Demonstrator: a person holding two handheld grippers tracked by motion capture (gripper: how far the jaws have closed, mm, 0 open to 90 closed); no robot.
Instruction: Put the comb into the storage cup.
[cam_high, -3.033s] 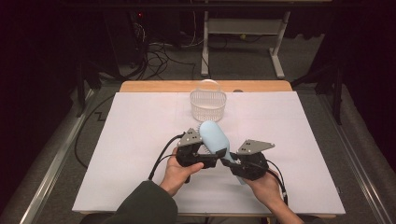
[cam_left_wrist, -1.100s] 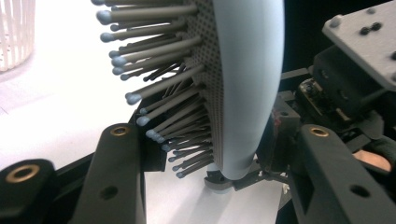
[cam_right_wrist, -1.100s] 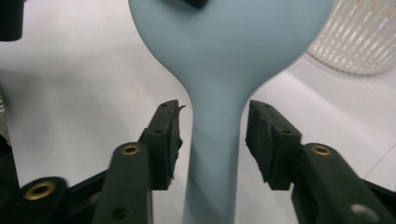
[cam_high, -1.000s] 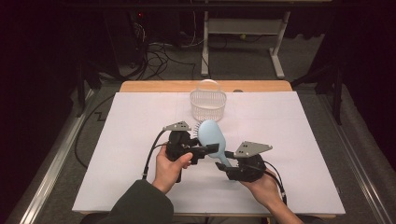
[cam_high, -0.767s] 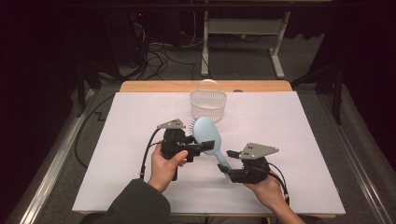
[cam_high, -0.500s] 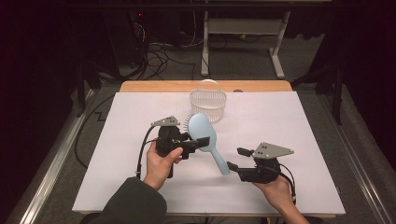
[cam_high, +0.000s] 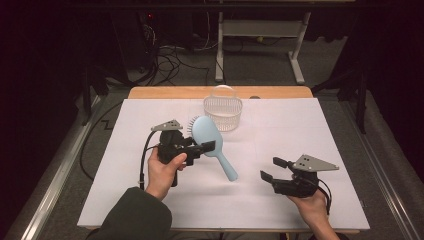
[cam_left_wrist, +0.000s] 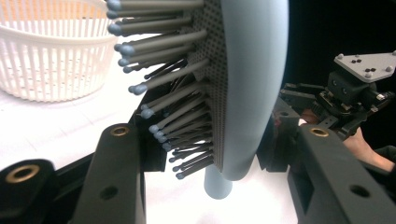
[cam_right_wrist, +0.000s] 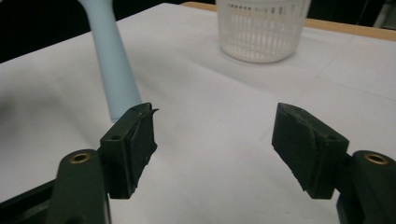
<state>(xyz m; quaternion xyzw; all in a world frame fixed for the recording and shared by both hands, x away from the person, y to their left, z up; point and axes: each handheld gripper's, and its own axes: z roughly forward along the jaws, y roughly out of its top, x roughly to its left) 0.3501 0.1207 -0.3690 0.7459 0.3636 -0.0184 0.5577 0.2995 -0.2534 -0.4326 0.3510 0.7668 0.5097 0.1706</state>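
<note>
The right gripper (cam_high: 270, 169) sits nearest, low over the white table cover (cam_high: 310, 125), at the right. Its jaws have just been opening; they stand apart with nothing between them. The left gripper (cam_high: 206, 148) is clamped across the head of the light blue hairbrush (cam_high: 209, 136), bristle side against one jaw and smooth back against the other. The brush is held clear of the cover, handle slanting down toward the right gripper. Beyond stands the white plastic basket (cam_high: 223, 109), just past the brush head.

We see a pale blue plastic hairbrush (cam_high: 209, 138) with grey bristles, a white slotted plastic basket (cam_high: 223, 110), and a white paper-covered table (cam_high: 150, 205).
</note>
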